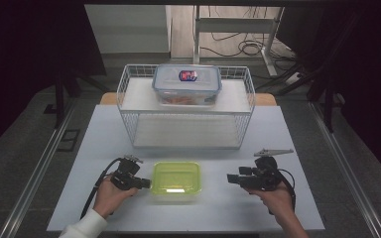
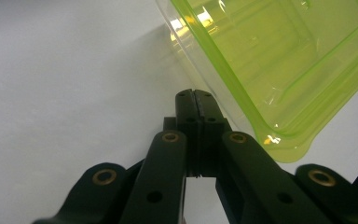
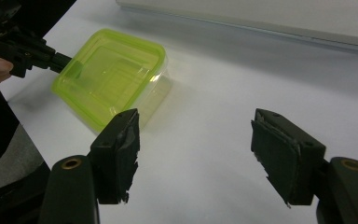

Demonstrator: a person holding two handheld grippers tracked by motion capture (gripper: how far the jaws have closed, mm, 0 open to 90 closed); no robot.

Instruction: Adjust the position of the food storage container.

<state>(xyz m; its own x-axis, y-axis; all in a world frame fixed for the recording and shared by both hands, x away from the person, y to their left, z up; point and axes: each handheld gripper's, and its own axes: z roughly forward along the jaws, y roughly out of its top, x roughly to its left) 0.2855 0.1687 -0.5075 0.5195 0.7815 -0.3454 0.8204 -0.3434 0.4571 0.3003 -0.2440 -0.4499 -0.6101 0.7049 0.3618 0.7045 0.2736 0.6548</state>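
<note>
Work surface: a pale grey-white table (image 1: pixel 228 208), matt and bare apart from the items listed, set in a dim room with dark curtains to either side, grey floor, metal floor rails, and a white frame with loose black cables on the floor beyond the table's far end. Labels: one red-and-blue sticker on the lid of the clear box, its writing too small to read; no other legible text. Containers: a lime-green lidded container (image 1: pixel 175 179), translucent, low and rectangular with rounded corners, lying flat between the two grippers, its contents not discernible; a white wire basket (image 1: pixel 129 99), standing well beyond both grippers on the far half of the table, with a white shelf on top; a clear lidded box (image 1: pixel 186 85) on that shelf, holding something orange-brown that cannot be identified. Left gripper (image 1: pixel 146 184): jaws pressed fully together with nothing between them, tips right at the green container's near-left edge; actual contact cannot be confirmed. Right gripper (image 1: pixel 231 179): jaws spread wide and empty, pointed toward the green container from its other side, standing apart from it above the bare table.
</note>
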